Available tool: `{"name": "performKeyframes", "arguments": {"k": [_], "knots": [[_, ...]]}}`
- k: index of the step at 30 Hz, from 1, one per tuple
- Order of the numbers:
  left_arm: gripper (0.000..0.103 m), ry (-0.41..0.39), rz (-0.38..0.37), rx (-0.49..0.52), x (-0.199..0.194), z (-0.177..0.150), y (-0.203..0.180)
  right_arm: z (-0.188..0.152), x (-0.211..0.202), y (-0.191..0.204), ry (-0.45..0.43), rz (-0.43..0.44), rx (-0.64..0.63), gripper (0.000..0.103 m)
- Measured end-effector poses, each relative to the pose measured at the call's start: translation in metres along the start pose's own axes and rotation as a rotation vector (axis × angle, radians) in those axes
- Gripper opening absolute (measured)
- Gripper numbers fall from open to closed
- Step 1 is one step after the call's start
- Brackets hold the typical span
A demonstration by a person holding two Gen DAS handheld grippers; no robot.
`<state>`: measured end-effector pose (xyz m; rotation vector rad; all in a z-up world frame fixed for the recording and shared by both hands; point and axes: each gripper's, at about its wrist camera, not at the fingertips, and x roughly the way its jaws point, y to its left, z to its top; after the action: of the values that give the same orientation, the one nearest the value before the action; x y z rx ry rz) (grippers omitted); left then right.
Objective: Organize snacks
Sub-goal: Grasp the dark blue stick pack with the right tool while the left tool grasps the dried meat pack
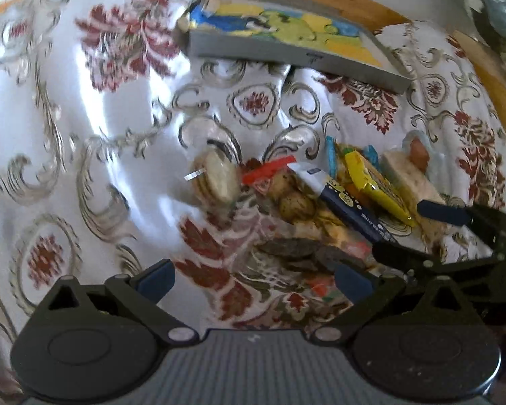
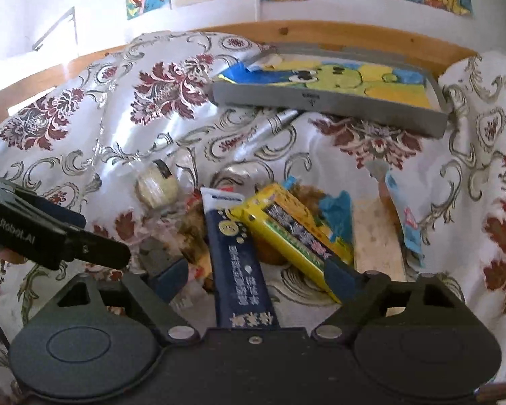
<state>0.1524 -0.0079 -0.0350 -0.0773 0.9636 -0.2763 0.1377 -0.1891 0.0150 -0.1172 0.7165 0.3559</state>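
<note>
Snacks piled on a shiny floral cloth (image 2: 158, 125), by a wooden frame (image 2: 320, 35).
Left gripper (image 1: 253, 278) hovers, jaws spread, over dark biscuits (image 1: 300, 251); right gripper (image 2: 254, 278), jaws spread, straddles the navy packet (image 2: 239, 263) beside the yellow packet (image 2: 286, 226); grey tray (image 2: 320, 101) behind.

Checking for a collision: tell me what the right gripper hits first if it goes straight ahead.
Probably the dark blue packet, which lies between the open fingers of the right gripper; the yellow packet is just right of it. Depth is unclear.
</note>
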Motion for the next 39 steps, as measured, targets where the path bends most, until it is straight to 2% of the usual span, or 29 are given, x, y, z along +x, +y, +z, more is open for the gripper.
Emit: {"name": "performKeyframes", "arguments": {"k": [5, 10, 16, 21, 27, 32, 37, 39], "knots": [[0.102, 0.067, -0.039, -0.093, 0.011, 0.004, -0.005, -0.003, 0.0, -0.002, 0.003, 0.002, -0.008, 0.079], [0.102, 0.163, -0.034, -0.19, 0.022, 0.007, -0.011, -0.004, 0.0, -0.003, 0.017, 0.017, -0.026, 0.076], [0.102, 0.208, -0.044, -0.255, 0.026, 0.016, -0.023, -0.007, 0.001, -0.003, 0.059, 0.049, -0.013, 0.07], [0.098, 0.257, 0.018, -0.334, 0.038, 0.026, -0.031, -0.009, -0.002, -0.004, 0.077, 0.05, -0.005, 0.07], [0.09, 0.301, 0.112, -0.341, 0.053, 0.033, -0.042, -0.01, -0.002, -0.007, 0.083, 0.055, 0.014, 0.067], [0.08, 0.299, 0.12, -0.377, 0.054, 0.033, -0.036, -0.01, -0.002, -0.007, 0.08, 0.055, 0.016, 0.066], [0.061, 0.28, 0.1, -0.382, 0.043, 0.026, -0.022, -0.008, -0.004, -0.004, 0.081, 0.055, 0.006, 0.066], [0.059, 0.266, 0.082, -0.379, 0.039, 0.022, -0.016, -0.008, -0.006, -0.003, 0.081, 0.059, 0.003, 0.066]]}}
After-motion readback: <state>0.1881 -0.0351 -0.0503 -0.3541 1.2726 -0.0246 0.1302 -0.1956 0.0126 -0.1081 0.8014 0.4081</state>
